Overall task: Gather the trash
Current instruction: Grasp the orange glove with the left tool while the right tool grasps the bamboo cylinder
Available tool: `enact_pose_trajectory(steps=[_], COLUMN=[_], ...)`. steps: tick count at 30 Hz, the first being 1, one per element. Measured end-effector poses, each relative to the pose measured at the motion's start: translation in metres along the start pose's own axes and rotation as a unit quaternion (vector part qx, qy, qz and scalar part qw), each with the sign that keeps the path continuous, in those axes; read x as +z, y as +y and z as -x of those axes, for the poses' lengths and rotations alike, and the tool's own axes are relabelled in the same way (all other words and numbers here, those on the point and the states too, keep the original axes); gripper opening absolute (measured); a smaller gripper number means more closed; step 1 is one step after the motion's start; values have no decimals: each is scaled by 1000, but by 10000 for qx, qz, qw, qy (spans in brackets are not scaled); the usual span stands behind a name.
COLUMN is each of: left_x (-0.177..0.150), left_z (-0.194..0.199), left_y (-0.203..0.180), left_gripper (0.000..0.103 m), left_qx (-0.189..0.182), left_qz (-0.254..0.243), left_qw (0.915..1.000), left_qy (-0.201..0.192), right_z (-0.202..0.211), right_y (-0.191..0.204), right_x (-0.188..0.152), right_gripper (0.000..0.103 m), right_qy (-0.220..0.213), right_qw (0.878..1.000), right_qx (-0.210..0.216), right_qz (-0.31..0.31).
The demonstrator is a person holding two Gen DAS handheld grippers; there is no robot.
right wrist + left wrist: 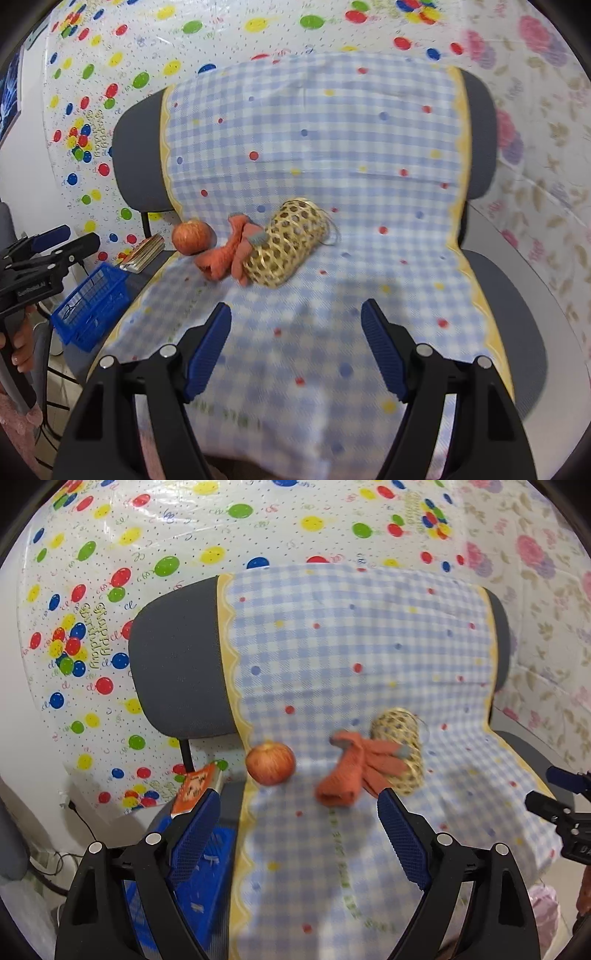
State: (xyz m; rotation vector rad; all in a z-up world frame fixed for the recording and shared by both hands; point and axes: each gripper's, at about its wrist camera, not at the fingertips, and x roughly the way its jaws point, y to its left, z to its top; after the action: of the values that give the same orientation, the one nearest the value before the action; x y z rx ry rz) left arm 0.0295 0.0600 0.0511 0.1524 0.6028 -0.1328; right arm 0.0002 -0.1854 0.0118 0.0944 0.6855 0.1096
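Observation:
On the chair seat, draped with a blue checked cloth, lie a red apple, an orange sock and a woven bamboo tube on its side. The sock rests against the tube's end. My left gripper hangs open above the seat's front, short of the apple and sock, nothing between its fingers. My right gripper is open too, empty, in front of the tube. Each gripper also shows at the edge of the other's view, the right gripper and the left gripper.
A blue plastic basket stands at the seat's left side on the floor. A small orange book lies at the seat's left edge. A balloon-print sheet hangs behind the chair, a floral one to the right. Cables run on the floor at left.

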Motion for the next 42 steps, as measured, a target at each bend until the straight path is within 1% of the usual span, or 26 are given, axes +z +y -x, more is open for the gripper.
enact_pose_trajectory(steps=[3,7,12,15,19,21,24,25,27,28,31,35,36,38,39,41,42], left_x=[7,11,2,-4,-9,-9,-11,-12,-12,-12,-13,-16,-17,-18,-18,-18,-18], left_z=[-25,-62,-110,-130,-145,-149,-150,-150,-151,-151,-155,-169,-174,-187,-191,-200,-204], left_y=[5,5,1,1,5,5,3,2,0,-1,-11,-29,-33,-39,-41,-45,-47], left_gripper=[87,86,86,86,86,86,86,86,86,86,86,85,84,74,73,65,63], left_qx=[45,-22,-63,-108,-155,-170,-209,-216,-276,-298,-456,-609,-637,-706,-739,-784,-774], left_qz=[60,160,236,262,368,384,330,315,315,309,232,-6,-40,-101,-109,-165,-217], left_qw=[9999,9997,9985,9976,9964,9961,9962,9962,9960,9959,9953,9941,9936,9920,9914,9903,9901], left_qy=[79,191,492,625,743,773,777,782,790,794,822,898,937,1039,1071,1134,1146], right_z=[-27,-70,-120,-146,-163,-163,-150,-144,-137,-133,-127,-115,-113,-112,-112,-114,-115], right_y=[4,8,10,12,14,16,14,9,-1,-10,-31,-38,-37,-33,-32,-29,-28], right_x=[10,20,24,26,33,34,35,35,35,36,38,37,36,37,38,40,40], right_gripper=[72,72,63,62,62,62,60,59,55,54,54,54,54,54,54,54,54], right_qy=[67,191,419,566,623,628,512,468,438,435,486,381,343,300,297,297,306], right_qw=[10000,9998,9990,9983,9979,9980,9977,9968,9953,9944,9946,9959,9962,9970,9972,9976,9978], right_qx=[38,42,127,166,177,110,-366,-562,-789,-913,-912,-815,-794,-710,-689,-623,-587], right_qz=[-24,17,-6,-5,-12,51,264,328,352,299,32,-37,-31,19,36,43,37])
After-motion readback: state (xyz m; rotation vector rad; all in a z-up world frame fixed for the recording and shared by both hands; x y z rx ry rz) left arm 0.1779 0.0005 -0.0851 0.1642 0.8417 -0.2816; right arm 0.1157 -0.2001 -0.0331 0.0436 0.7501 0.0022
